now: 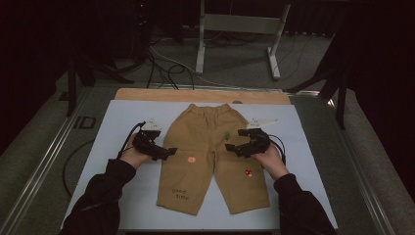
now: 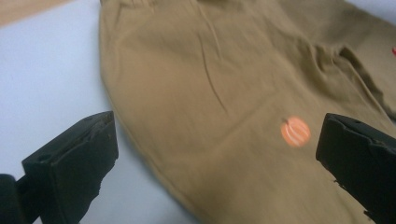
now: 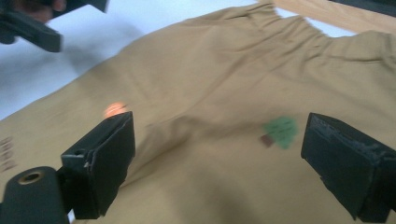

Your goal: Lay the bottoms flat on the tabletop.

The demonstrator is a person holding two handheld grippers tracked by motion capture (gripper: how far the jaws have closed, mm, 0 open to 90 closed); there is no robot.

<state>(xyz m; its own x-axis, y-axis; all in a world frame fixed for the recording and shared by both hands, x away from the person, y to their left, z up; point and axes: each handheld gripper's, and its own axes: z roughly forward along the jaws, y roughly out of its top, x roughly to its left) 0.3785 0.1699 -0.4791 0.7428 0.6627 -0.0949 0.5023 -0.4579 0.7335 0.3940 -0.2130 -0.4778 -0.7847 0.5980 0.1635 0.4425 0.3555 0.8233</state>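
Tan trousers [image 1: 210,147] lie flat between left tongs [image 1: 170,152] and right tongs [image 1: 230,147], both agape, empty

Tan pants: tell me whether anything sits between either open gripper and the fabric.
Nothing visible does. The tan pants lie flat on the white mat, uncovered. The left gripper and the right gripper both hang open over them, with bare cloth between the jaws.

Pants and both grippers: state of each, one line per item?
Pants: spread flat on the white mat, unfolded, waistband at the far end, legs toward the person.
Left gripper: open, at the pants' left edge.
Right gripper: open, over the right leg.
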